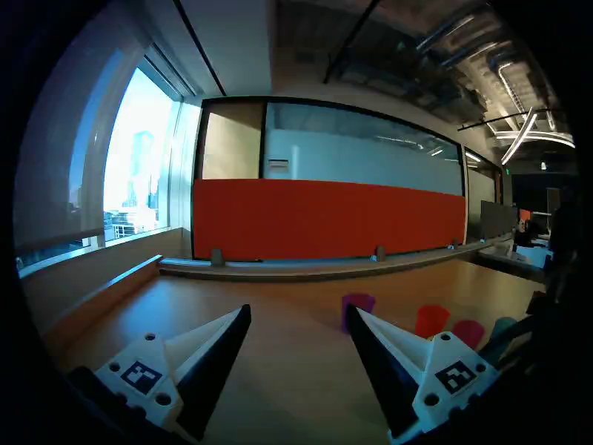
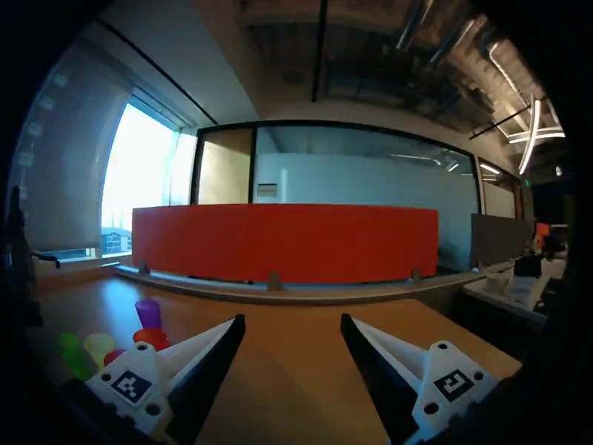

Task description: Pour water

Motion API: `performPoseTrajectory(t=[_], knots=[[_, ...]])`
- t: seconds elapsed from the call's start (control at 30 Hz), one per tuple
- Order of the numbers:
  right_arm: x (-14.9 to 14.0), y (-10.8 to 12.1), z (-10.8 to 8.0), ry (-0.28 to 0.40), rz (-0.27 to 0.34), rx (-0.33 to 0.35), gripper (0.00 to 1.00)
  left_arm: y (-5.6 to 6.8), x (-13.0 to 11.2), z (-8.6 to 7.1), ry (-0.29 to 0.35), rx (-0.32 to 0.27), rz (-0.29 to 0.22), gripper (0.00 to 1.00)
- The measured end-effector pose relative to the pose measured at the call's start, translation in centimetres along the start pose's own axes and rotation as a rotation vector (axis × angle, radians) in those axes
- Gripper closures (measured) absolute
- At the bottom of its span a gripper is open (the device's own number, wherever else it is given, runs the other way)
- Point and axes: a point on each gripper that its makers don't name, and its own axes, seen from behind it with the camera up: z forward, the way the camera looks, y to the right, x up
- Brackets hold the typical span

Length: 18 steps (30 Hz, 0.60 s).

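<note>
Left tongs released, empty. Right tongs likewise spread, holding nothing. Purple cup and red cup stand close together on counter, ahead of left tongs. Risk: a wide-open approach could knock the neighbouring cup and spill it.

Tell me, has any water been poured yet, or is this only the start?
It looks like the very start. Done: nothing I can see; the purple cup, red cup and pink cup stand on the wooden table. In hand: nothing; the left gripper and right gripper are both open and empty above the table. Left: grasp a cup and pour. Whether any cup holds water, I cannot tell.
</note>
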Motion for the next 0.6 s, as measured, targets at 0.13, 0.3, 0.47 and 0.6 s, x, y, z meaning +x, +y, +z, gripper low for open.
performPoseTrajectory(t=[0.13,0.3,0.47,0.6], knots=[[0.0,0.1,-0.2,0.015,0.027,-0.023,0.00,-0.3,1.0,0.0,0.040,0.020,-0.014,0.06],[-0.5,0.0,-0.4,0.019,0.039,-0.037,0.00,-0.8,1.1,0.1,0.052,0.042,-0.013,0.06],[-1.2,0.1,-0.4,0.002,0.040,-0.056,0.01,-1.0,0.9,0.0,0.051,0.060,-0.030,0.06],[-1.2,-0.2,-0.4,-0.005,0.046,-0.060,0.01,-1.2,0.5,0.0,0.046,0.066,-0.039,0.06]])
